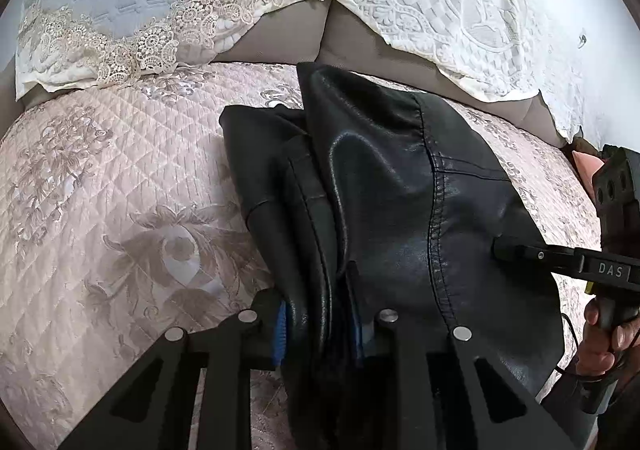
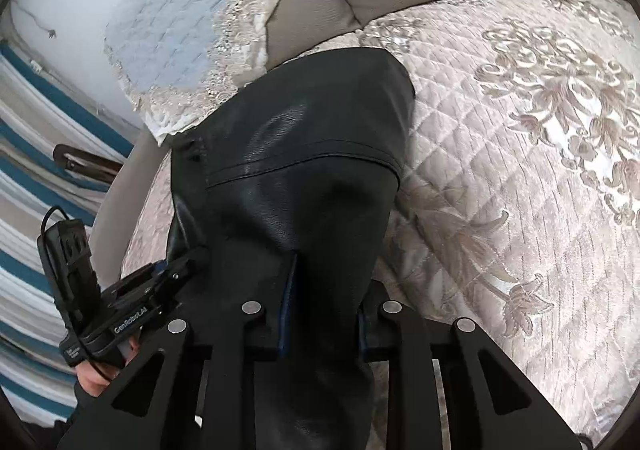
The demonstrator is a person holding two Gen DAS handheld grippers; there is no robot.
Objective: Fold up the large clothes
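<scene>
A black leather jacket [image 1: 384, 185] lies partly folded on a pink quilted sofa cover [image 1: 100, 209]. My left gripper [image 1: 320, 326] is shut on a bunched edge of the jacket near the camera. My right gripper reaches in from the right in the left wrist view [image 1: 504, 250], its tip on the jacket. In the right wrist view the jacket [image 2: 304, 177] hangs forward from my right gripper [image 2: 324, 322], which is shut on its edge. My left gripper [image 2: 176, 274] grips the jacket's left edge there.
Lace-trimmed cushions [image 1: 160, 1] and a white lace cover [image 1: 460, 9] line the sofa back. The grey sofa upholstery [image 1: 288, 37] shows between them. A blue-and-white striped rug [image 2: 28, 153] and a dark wooden piece [image 2: 88, 161] lie on the floor beside the sofa.
</scene>
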